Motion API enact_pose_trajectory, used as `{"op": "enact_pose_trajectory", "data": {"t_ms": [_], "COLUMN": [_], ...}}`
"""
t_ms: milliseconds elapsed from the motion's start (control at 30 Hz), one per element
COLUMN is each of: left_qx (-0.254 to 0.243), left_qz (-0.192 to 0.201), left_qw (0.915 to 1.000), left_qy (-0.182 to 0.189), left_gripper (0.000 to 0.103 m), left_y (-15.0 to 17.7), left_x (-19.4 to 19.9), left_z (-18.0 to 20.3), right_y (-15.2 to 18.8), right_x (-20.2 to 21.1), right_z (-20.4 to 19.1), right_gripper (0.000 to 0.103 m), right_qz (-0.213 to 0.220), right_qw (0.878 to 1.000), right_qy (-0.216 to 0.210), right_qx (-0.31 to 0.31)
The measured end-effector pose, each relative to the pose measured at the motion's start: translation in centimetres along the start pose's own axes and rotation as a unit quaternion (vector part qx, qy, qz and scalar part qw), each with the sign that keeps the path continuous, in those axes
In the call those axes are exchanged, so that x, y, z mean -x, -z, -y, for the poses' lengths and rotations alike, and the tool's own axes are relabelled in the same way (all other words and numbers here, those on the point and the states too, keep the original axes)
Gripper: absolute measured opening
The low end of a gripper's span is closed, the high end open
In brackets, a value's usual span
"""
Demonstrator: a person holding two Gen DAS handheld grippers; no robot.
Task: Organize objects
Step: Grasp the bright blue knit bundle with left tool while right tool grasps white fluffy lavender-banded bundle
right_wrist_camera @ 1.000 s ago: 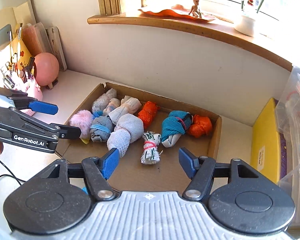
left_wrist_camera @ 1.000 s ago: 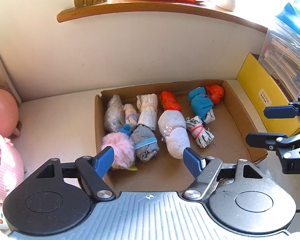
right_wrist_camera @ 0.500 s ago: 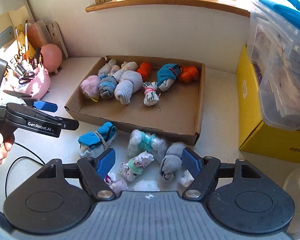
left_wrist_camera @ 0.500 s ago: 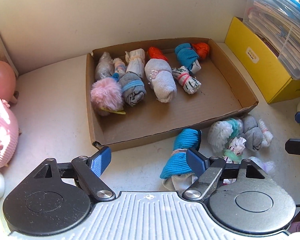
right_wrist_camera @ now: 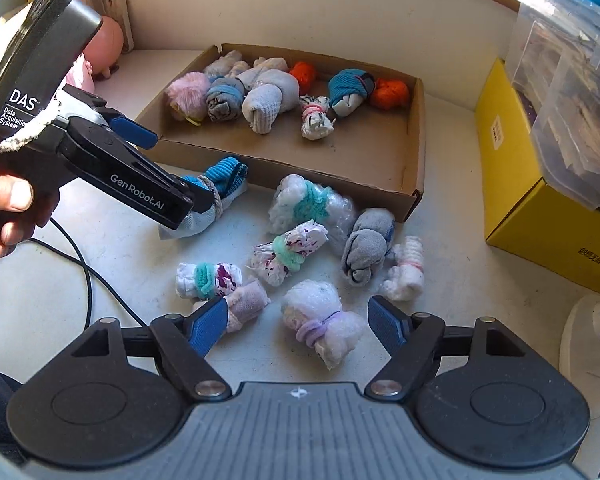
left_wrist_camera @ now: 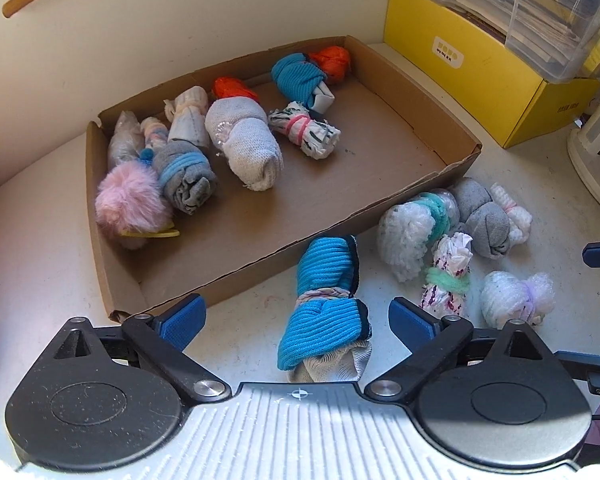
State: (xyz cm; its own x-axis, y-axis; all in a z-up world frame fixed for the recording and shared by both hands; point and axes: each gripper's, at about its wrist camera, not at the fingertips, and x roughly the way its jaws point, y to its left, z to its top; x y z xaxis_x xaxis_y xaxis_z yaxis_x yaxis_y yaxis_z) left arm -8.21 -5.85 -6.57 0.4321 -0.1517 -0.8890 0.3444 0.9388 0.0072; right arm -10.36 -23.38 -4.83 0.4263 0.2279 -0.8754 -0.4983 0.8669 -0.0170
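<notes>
Against the wall, cardboard tray [left_wrist_camera: 428,108] holds sorted sock rolls at its back-left, so the front stays free. Loose rolls cluster on the table just outside its front edge. Left gripper [left_wrist_camera: 296,316] is spread wide, straddling the blue sock roll [left_wrist_camera: 326,312], likely next pick. Right gripper [right_wrist_camera: 298,322] gapes around a white bundle [right_wrist_camera: 320,320], nothing gripped.

A shallow brown cardboard tray [right_wrist_camera: 414,148] sat on the white table [right_wrist_camera: 100,248] against the wall, with tied sock bundles [right_wrist_camera: 268,96] lined along its back. In front of it more rolled sock bundles [right_wrist_camera: 296,252] lay on the table. A yellow cardboard box [right_wrist_camera: 512,184] stood to the tray's right.
</notes>
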Motion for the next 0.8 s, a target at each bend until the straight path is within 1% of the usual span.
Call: {"op": "enact_pose_trajectory", "data": {"t_ms": [33, 167, 200, 233, 300, 333, 400, 467, 500, 533, 600, 667, 733, 800], "left_qx": [-0.003, -0.012, -0.013, -0.009, 0.006, 0.011, 0.014, 0.006, 0.003, 0.000, 0.001, 0.005, 0.002, -0.003], "left_qz": [-0.003, -0.020, -0.022, -0.027, -0.034, -0.036, -0.041, -0.041, -0.041, -0.042, -0.045, -0.048, -0.050, -0.052], "left_qw": [1.0000, 0.9997, 0.9996, 0.9996, 0.9994, 0.9992, 0.9991, 0.9991, 0.9991, 0.9991, 0.9990, 0.9988, 0.9987, 0.9986], "left_qy": [0.002, 0.008, 0.007, 0.007, 0.011, 0.010, 0.006, 0.004, 0.002, 0.001, -0.001, -0.002, -0.001, -0.003], "left_gripper": [0.099, 0.099, 0.099, 0.099, 0.098, 0.097, 0.097, 0.095, 0.093, 0.090, 0.087, 0.086, 0.083, 0.081], "left_y": [0.0, 0.1, 0.1, 0.1, 0.0, 0.0, 0.0, 0.1, 0.1, 0.1, 0.0, -0.1, -0.2, -0.3], "left_x": [-0.3, -1.9, -2.1, -2.3, -2.7, -2.8, -2.9, -2.9, -2.9, -3.0, -3.2, -3.4, -3.5, -3.6], "left_z": [0.0, 0.2, 0.2, 0.1, -0.3, -0.4, -0.5, -0.3, -0.2, -0.2, -0.2, -0.2, -0.1, 0.2], "right_y": [0.0, 0.2, 0.2, 0.3, 0.3, 0.2, 0.2, 0.3, 0.3, 0.3, 0.3, 0.3, 0.3, 0.4], "right_x": [-0.3, -1.6, -2.1, -2.4, -3.0, -3.3, -3.8, -4.3, -4.6, -4.7, -5.1, -5.3, -5.6, -5.9], "right_z": [0.2, 1.4, 1.8, 2.1, 2.3, 2.3, 2.2, 2.2, 2.3, 2.4, 2.4, 2.4, 2.4, 2.4], "right_gripper": [0.068, 0.061, 0.058, 0.056, 0.055, 0.052, 0.051, 0.049, 0.046, 0.045, 0.044, 0.044, 0.040, 0.040], "right_qz": [-0.005, -0.019, -0.025, -0.027, -0.030, -0.033, -0.038, -0.044, -0.049, -0.051, -0.056, -0.058, -0.064, -0.071], "right_qw": [1.000, 1.000, 1.000, 1.000, 0.999, 0.999, 0.998, 0.997, 0.997, 0.996, 0.995, 0.994, 0.992, 0.991], "right_qy": [0.003, 0.015, 0.011, 0.007, -0.002, -0.006, -0.013, -0.020, -0.026, -0.032, -0.042, -0.049, -0.055, -0.056], "right_qx": [-0.001, -0.002, -0.001, 0.001, 0.013, 0.021, 0.043, 0.056, 0.062, 0.065, 0.074, 0.081, 0.090, 0.095]}}
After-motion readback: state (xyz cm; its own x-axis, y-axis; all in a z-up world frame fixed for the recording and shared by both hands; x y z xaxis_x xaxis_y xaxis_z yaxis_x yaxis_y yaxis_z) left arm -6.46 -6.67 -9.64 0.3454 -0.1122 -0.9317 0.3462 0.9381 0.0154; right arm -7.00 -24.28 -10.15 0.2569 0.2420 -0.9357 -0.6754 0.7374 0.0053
